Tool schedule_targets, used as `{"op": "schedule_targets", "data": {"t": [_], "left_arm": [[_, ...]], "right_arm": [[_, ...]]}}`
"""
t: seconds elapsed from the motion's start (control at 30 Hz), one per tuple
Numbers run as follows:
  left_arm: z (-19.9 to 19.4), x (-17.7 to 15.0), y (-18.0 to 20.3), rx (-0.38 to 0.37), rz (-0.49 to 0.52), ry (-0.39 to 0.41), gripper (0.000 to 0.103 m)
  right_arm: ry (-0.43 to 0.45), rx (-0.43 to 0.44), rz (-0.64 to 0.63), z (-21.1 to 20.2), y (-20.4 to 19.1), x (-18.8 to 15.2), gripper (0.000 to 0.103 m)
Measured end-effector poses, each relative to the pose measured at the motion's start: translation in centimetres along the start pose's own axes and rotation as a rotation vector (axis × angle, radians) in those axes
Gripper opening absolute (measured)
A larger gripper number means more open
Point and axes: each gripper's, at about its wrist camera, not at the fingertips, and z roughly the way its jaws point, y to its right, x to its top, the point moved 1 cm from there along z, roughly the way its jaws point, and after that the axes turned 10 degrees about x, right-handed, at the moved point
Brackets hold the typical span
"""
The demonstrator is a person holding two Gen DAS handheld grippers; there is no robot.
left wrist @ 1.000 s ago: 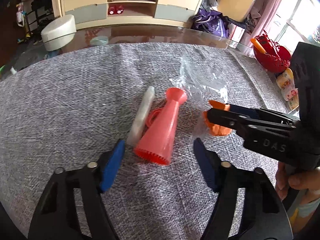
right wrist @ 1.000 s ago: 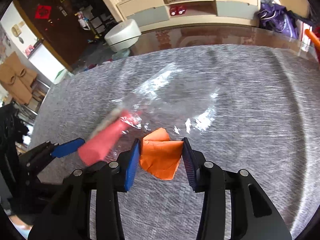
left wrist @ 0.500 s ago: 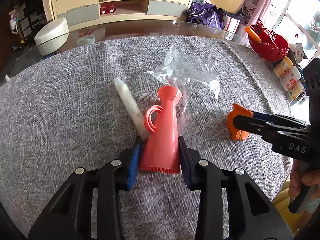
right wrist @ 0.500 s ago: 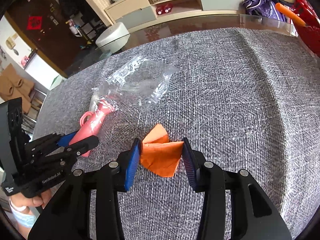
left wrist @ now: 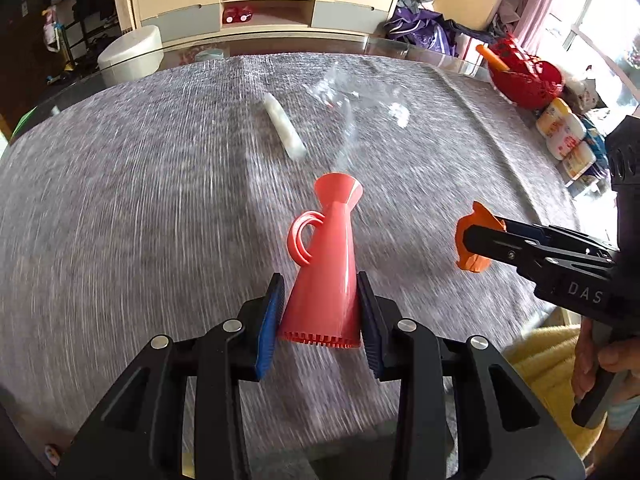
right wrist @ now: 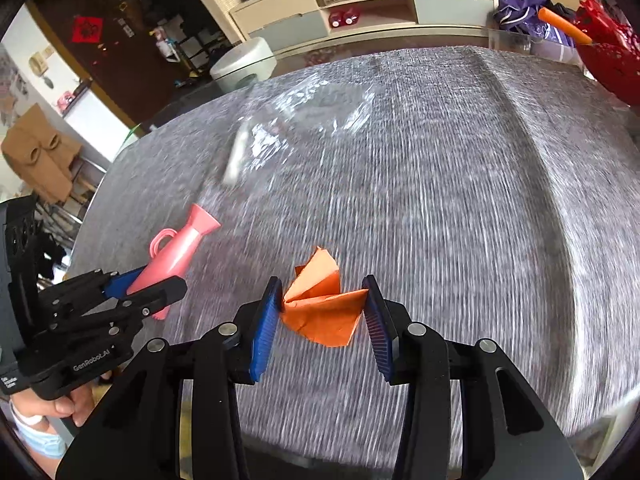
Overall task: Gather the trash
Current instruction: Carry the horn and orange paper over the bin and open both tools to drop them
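My left gripper point(left wrist: 320, 320) is shut on the wide end of a red plastic horn point(left wrist: 324, 264) with a ring handle, held above the grey cloth. The same horn point(right wrist: 176, 248) shows at the left of the right wrist view in the left gripper point(right wrist: 136, 284). My right gripper point(right wrist: 322, 320) is shut on a crumpled orange paper point(right wrist: 324, 304); the left wrist view shows that paper point(left wrist: 472, 240) at the right gripper's tips. A white stick point(left wrist: 282, 126) and a clear plastic bag point(left wrist: 352, 100) lie farther back on the cloth.
A grey cloth point(left wrist: 120, 200) covers a glass table whose near edge lies just under both grippers. A red basket point(left wrist: 524, 72) and small bottles point(left wrist: 564, 136) sit at the right. A white stool point(left wrist: 130, 54) and a shelf unit point(left wrist: 264, 4) stand beyond the table.
The left gripper closed on the red horn and drew it back toward the near edge, away from the white stick and bag. The right gripper drew back too with the orange paper.
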Motion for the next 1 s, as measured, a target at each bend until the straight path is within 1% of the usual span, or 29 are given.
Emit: {"op": "schedule_targets", "data": {"t": [0.1,0.3,0.5,0.67,0.8,1.0], "left_arm": [[-1.9,-2.4,0.6,-0.007,-0.003,0.015,0.034],[-5.0,-6.9,1.7,-0.013,0.002,0.032,0.034],[-5.7,-11.7,2.5,-0.028,0.001,0.0,0.034],[-5.2,-15.4,3.2,-0.033,-0.003,-0.035,0.034],[-3.8,-18.4,3.6,-0.035,-0.013,-0.085,0.034],[-1.7,-21.4,4.0,-0.033,-0.046,-0.161,0.034]], "right_arm": [[0.015,0.001,-0.007,-1.5,-0.7,-1.2,0.042],[0.041,0.002,-0.023,-4.9,-1.9,-5.3,0.042],[0.032,-0.009,-0.021,-6.1,-1.8,-9.0,0.042],[0.002,-0.015,-0.004,-5.6,-1.3,-12.7,0.042],[-0.043,-0.027,0.004,-3.9,-0.8,-15.3,0.042],[-0.109,-0.05,0.015,-1.4,-0.3,-18.8,0.042]]}}
